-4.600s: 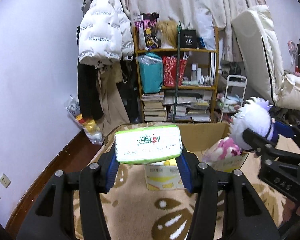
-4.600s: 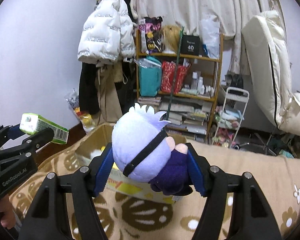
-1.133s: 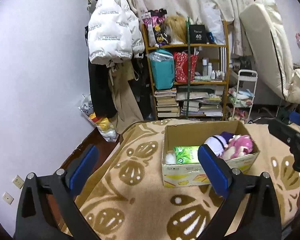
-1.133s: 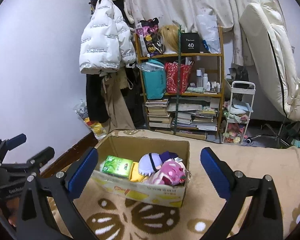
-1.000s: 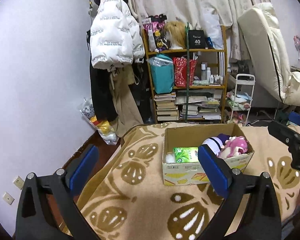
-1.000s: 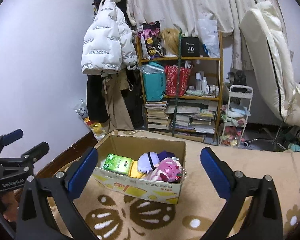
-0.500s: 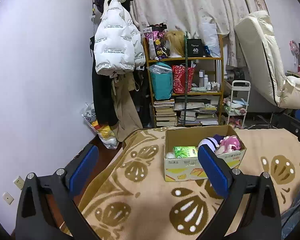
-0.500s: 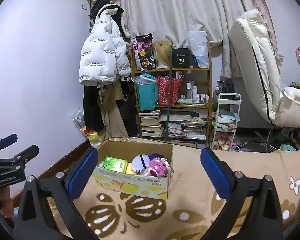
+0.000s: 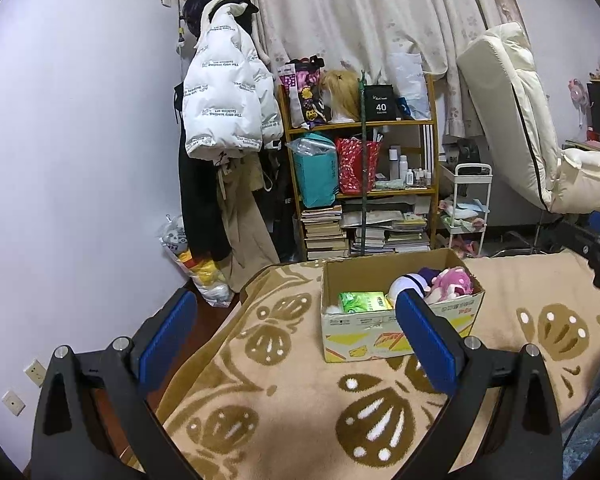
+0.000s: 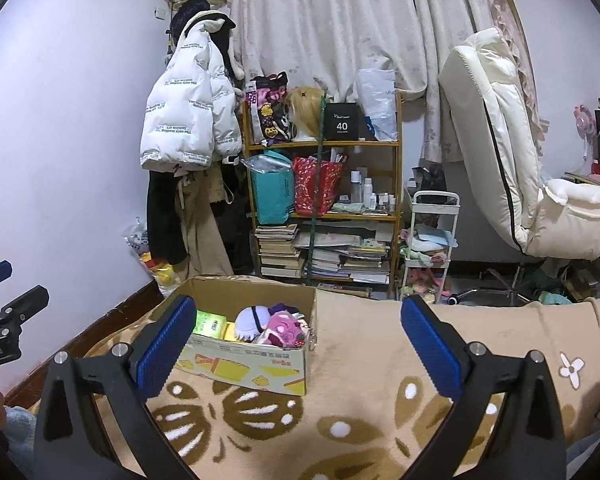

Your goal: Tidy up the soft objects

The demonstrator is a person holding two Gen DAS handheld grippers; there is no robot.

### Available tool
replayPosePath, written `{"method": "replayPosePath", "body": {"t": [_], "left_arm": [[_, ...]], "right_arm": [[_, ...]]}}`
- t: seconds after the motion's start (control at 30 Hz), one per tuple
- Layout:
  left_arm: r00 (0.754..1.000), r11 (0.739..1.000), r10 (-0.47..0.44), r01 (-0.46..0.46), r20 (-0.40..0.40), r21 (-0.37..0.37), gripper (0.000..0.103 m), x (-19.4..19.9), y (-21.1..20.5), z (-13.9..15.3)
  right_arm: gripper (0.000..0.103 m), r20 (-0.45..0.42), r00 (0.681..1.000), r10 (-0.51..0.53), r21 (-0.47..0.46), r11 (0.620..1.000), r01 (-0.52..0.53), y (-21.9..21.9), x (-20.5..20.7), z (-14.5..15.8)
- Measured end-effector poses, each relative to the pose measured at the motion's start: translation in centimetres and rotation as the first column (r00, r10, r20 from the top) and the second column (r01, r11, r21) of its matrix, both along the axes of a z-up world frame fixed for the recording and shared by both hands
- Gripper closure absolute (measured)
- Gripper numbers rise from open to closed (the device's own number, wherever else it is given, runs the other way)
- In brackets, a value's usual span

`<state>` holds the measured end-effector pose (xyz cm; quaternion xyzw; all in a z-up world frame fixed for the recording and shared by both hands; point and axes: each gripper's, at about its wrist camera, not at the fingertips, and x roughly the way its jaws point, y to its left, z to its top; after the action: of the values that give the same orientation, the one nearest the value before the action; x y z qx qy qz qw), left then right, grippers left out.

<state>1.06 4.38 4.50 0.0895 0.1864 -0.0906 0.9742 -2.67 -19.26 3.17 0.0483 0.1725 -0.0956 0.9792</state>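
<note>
- A tan blanket [image 9: 300, 408] with brown leaf shapes is spread over the surface that carries everything; its left edge drops toward the dark floor by the wall.
- A cardboard box [image 9: 380, 336] is set on the blanket toward its far edge, open at the top, with yellow and red print on its front wall.
- The left gripper [image 9: 296, 340] is held above the near part of the blanket with its blue pads [image 9: 426, 340] spread wide and nothing between them; the box is seen past the right pad.
- The right gripper [image 10: 300, 344] is likewise held wide apart and empty, near the blanket's near edge, with the box behind its left pad.
- A white-haired plush [image 10: 252, 322] is lain in the middle of the box, touching the pink one.
- A pink plush [image 10: 282, 330] is packed against the box's right wall.
- A green tissue pack [image 9: 360, 302] is lain flat in the left part of the box, beside the white-haired plush.
</note>
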Motion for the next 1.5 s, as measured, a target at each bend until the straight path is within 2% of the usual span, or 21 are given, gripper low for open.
{"method": "replayPosePath", "body": {"t": [0.4, 0.73, 1.5], "left_arm": [[1.0, 1.0, 0.005, -0.005, -0.024, 0.026, 0.005, 0.9, -0.2, -0.9], [0.999, 1.0, 0.018, -0.017, -0.029, 0.01, 0.005, 1.1, 0.2, -1.2], [1.0, 0.999, 0.014, -0.014, -0.005, 0.041, 0.005, 0.4, -0.4, -1.2]], "right_arm": [[0.0, 0.004, 1.0, -0.03, 0.05, 0.998, 0.03, -1.2, 0.1, -0.4], [0.0, 0.003, 0.999, -0.049, 0.148, 0.988, 0.048, -3.0, 0.1, -0.6], [0.0, -0.009, 0.999, -0.037, 0.145, 0.989, 0.038, -2.8, 0.4, -0.8]]}}
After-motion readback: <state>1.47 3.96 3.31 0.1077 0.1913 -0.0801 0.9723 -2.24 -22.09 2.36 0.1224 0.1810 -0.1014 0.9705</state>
